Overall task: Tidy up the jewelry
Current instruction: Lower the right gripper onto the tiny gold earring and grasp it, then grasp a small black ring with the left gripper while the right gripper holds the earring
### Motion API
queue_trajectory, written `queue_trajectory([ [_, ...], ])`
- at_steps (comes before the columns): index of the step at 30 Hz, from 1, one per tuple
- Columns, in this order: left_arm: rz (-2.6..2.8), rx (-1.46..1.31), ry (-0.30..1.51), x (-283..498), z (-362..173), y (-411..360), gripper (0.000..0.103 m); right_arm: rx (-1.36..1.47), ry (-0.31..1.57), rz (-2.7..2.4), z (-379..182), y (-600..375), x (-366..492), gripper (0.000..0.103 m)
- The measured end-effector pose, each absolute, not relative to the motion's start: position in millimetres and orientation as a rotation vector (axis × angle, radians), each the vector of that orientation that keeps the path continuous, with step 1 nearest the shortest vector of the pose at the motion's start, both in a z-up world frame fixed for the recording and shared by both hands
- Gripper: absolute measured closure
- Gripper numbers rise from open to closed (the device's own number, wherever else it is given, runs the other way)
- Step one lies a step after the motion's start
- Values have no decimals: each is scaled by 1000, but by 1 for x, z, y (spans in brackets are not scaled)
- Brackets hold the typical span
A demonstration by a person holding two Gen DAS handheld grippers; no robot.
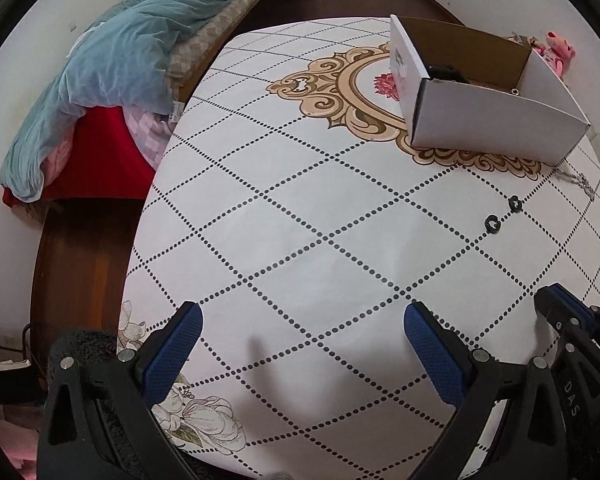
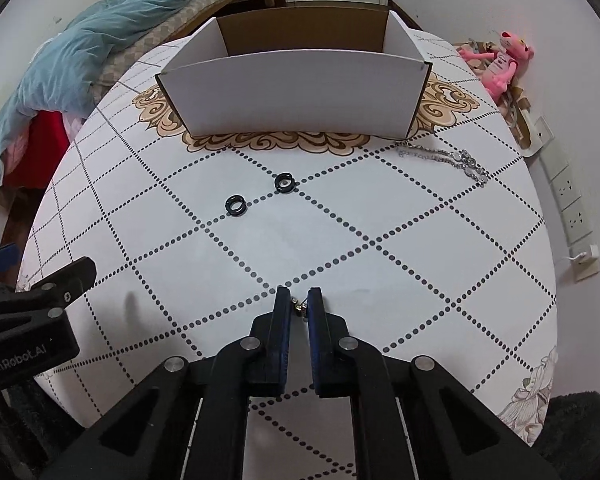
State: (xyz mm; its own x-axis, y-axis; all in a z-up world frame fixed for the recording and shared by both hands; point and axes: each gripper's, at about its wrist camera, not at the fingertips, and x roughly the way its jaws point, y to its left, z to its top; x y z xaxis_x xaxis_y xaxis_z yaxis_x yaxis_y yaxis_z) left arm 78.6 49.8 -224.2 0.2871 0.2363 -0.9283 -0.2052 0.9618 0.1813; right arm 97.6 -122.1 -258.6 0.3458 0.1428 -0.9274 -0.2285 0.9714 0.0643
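A white cardboard box (image 2: 296,96) stands at the table's far side; the left wrist view shows it (image 1: 492,120) with a dark item (image 1: 446,73) inside. Two black rings (image 2: 236,205) (image 2: 285,182) lie on the tablecloth in front of it, also in the left wrist view (image 1: 492,225) (image 1: 514,204). A silver chain (image 2: 444,159) lies to the right of the box. My right gripper (image 2: 300,305) is shut on a small metal jewelry piece (image 2: 299,309) just above the table. My left gripper (image 1: 302,332) is open and empty near the table's front edge.
A round table (image 2: 400,264) with a dotted diamond cloth holds everything. A bed with a teal blanket (image 1: 112,72) stands to the left. A pink plush toy (image 2: 504,66) and wall sockets (image 2: 572,200) are at the right. The right gripper's body (image 1: 572,344) sits beside my left.
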Motion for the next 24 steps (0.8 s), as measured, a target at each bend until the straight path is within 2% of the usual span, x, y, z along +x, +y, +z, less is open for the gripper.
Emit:
queue_trajectory([
  [14, 64, -22, 1222, 138, -225, -13, 1, 103, 1160, 92, -234, -203, 129, 94],
  [16, 46, -3, 1225, 144, -230, -24, 8, 114, 1163, 74, -235, -211, 133, 94],
  [17, 34, 7, 1230, 146, -233, -29, 16, 121, 1165, 63, -236, -216, 136, 94],
  [18, 27, 14, 1236, 148, -235, -33, 29, 126, 1165, 56, -236, -220, 137, 94],
  [19, 19, 19, 1241, 150, -238, -35, 36, 132, 1164, 48, -236, -223, 138, 94],
  [21, 5, 27, 1253, 152, -244, -40, 64, 136, 1162, 41, -235, -227, 139, 94],
  [22, -11, 20, 1252, 151, -245, -40, 70, 137, 1161, 38, -235, -230, 140, 94],
  [23, -21, 17, 1238, 150, -245, -41, 82, 139, 1159, 35, -235, -231, 140, 94],
  [24, -24, 23, 1234, 149, -244, -42, 85, 141, 1158, 32, -234, -233, 141, 94],
])
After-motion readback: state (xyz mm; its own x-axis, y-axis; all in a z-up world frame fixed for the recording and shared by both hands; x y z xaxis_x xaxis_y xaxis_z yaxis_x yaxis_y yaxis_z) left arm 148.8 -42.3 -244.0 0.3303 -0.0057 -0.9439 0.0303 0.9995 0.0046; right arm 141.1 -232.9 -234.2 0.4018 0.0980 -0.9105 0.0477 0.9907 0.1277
